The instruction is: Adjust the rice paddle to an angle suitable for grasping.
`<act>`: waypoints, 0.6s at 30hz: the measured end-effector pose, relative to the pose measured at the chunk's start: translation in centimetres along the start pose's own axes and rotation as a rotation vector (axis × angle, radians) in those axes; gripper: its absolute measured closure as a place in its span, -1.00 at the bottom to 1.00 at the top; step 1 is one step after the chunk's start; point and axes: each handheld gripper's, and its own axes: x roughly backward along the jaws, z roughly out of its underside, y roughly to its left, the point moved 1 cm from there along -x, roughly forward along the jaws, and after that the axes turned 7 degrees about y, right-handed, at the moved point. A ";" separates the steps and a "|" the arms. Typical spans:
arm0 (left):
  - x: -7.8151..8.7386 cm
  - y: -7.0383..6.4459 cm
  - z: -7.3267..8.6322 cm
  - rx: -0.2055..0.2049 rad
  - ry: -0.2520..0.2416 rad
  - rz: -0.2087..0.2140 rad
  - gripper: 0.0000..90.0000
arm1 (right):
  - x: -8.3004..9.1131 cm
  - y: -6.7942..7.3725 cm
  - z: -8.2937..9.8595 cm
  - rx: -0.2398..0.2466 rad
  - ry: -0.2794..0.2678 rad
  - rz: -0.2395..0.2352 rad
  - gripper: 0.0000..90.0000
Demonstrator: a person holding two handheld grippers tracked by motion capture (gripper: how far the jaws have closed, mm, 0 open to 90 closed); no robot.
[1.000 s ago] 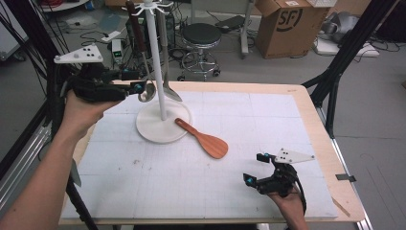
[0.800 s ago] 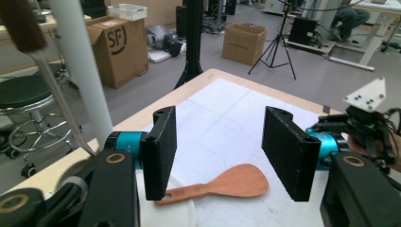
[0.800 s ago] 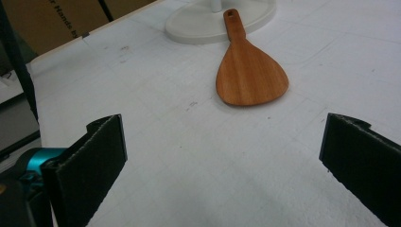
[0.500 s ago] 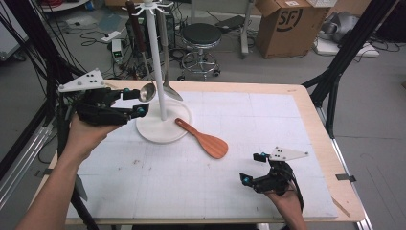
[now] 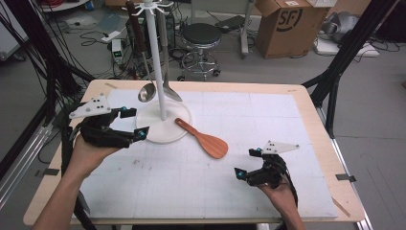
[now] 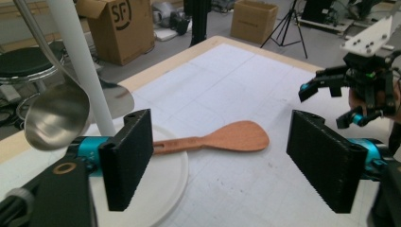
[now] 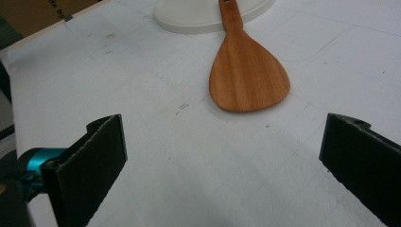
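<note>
— What lies between the jaws?
— A wooden spatula [image 6: 222, 138] on the counter [image 6: 246, 85], its handle resting on the white stand base [image 6: 161, 189]. The jaws stand wide apart.
— And at left?
— A steel ladle [image 6: 54, 120] hangs beside the white pole [image 6: 82, 66].

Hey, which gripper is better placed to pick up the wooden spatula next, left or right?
Probably the left gripper: its open jaws already sit by the wooden spatula, whose handle rests on the stand base beside it. The right gripper, also open, sits back from the blade.
</note>
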 end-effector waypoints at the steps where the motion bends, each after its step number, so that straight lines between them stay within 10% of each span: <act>1: -0.1 -0.1 0.4 0.005 0.002 -0.002 -0.56 | -0.2 0.0 -0.2 -0.003 0.000 0.001 -0.99; 18: -1.8 -1.6 5.1 0.016 0.047 -0.042 -0.72 | -2.8 -0.1 -2.7 0.033 0.056 -0.015 -0.99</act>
